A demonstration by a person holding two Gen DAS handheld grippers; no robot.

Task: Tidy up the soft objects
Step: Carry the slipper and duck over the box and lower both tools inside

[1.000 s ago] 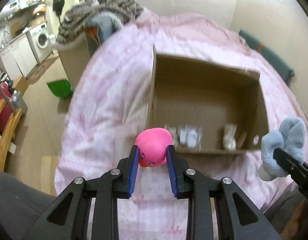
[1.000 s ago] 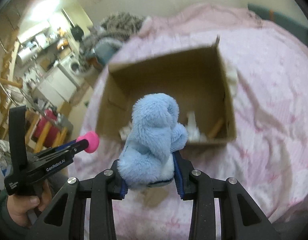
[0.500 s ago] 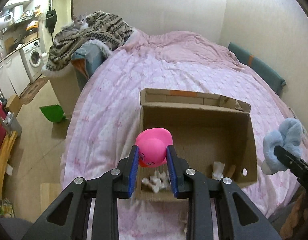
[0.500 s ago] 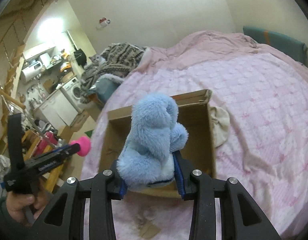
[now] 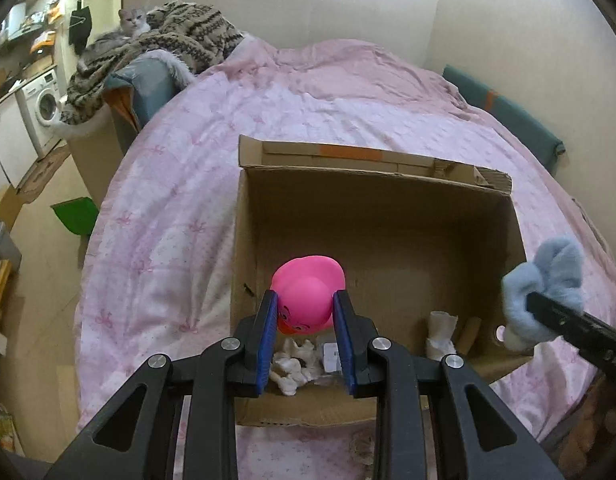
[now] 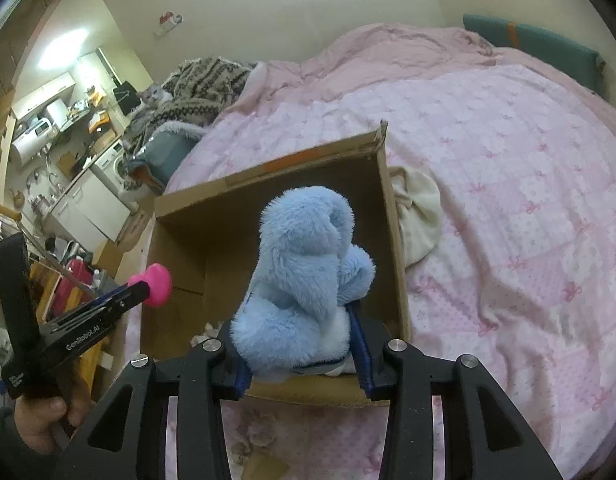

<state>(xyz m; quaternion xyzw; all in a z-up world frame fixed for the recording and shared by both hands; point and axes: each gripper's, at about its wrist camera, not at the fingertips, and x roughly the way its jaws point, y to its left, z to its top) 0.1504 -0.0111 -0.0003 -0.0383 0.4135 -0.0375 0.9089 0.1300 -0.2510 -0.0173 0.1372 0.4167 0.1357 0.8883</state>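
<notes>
An open cardboard box (image 5: 387,220) stands on the pink quilt. My left gripper (image 5: 304,298) is shut on a pink rubber toy (image 5: 308,276) with a printed face, held above the box's near left part. In the right wrist view the same pink toy (image 6: 158,284) hangs at the box's left wall. My right gripper (image 6: 296,332) is shut on a fluffy blue plush toy (image 6: 304,264), which hangs over the near right part of the box (image 6: 268,208). The plush (image 5: 555,272) also shows at the right edge of the left wrist view.
White socks and small items (image 5: 292,364) lie on the box floor. A cream cloth (image 6: 419,220) lies on the quilt (image 5: 168,200) against the box's right side. A cat (image 5: 134,22) sits on a patterned blanket, far left. A hand (image 6: 40,420) holds the left gripper.
Both grippers have moved forward with their toys, from in front of the box's near edge to over its opening. Neither grip has changed.
</notes>
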